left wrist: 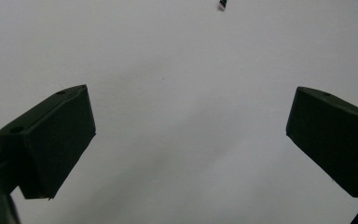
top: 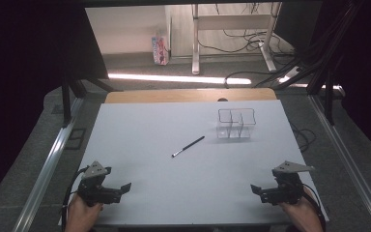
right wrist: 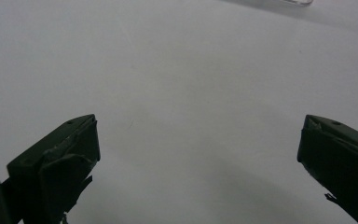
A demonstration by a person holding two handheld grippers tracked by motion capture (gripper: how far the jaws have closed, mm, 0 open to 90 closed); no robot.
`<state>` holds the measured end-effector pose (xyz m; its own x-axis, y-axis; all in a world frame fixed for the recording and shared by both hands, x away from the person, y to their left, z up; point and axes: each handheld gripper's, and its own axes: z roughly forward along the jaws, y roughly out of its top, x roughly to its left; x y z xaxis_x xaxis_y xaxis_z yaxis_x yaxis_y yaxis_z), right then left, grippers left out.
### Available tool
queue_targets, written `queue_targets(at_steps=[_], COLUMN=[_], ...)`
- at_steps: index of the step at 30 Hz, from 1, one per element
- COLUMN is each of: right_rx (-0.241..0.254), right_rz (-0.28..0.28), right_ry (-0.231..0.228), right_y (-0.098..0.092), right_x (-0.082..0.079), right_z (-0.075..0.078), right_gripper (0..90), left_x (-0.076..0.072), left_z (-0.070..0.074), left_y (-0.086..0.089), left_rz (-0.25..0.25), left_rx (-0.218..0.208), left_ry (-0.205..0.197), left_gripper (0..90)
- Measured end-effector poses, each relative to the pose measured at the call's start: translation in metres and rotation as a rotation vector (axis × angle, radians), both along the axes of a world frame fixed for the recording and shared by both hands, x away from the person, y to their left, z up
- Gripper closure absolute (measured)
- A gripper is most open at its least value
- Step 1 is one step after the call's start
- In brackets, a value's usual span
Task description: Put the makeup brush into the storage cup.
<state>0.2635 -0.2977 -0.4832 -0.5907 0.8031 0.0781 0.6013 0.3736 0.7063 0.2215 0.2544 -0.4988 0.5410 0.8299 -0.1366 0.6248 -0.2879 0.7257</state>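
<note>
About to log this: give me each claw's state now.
Left claw: open, holding nothing.
Right claw: open, holding nothing.

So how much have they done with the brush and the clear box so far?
Nothing looks done yet. The brush lies alone on the table, apart from the clear box. The left gripper and right gripper rest near the front edge, jaws open and holding nothing. Probably left: picking up the brush and putting it in the box.

surface: pale table (top: 140, 140) | on it: brush (top: 188, 146) (mid-table), clear divided holder (top: 236, 123)
</note>
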Motion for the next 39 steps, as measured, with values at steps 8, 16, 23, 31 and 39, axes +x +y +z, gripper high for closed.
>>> queue_targets(at_steps=[8, 16, 23, 31, 39], right_rx=[-0.043, -0.056, -0.044, -0.027, -0.031], right_rz=[0.044, 0.05, 0.057, 0.066, 0.064], right_ry=[-0.015, -0.011, -0.013, -0.01, -0.011], right_y=[0.006, 0.005, 0.005, 0.007, 0.005], right_x=[-0.002, -0.002, -0.003, -0.004, -0.004], right_z=[0.0, 0.0, 0.002, 0.003, 0.004], right_gripper=[0.0, 0.0, 0.0, 0.0, 0.0], left_x=[0.0, 0.001, 0.001, 0.002, 0.008], left_z=[-0.001, -0.001, 0.0, 0.005, 0.007], left_y=[-0.002, -0.002, -0.001, -0.005, -0.012], left_rz=[-0.007, -0.011, -0.004, 0.001, -0.014], left_rx=[0.042, 0.022, 0.015, 0.023, 0.028], left_ry=[0.014, 0.016, 0.022, 0.02, 0.056], left_gripper=[1.0, 1.3, 0.5, 0.3, 0.1])
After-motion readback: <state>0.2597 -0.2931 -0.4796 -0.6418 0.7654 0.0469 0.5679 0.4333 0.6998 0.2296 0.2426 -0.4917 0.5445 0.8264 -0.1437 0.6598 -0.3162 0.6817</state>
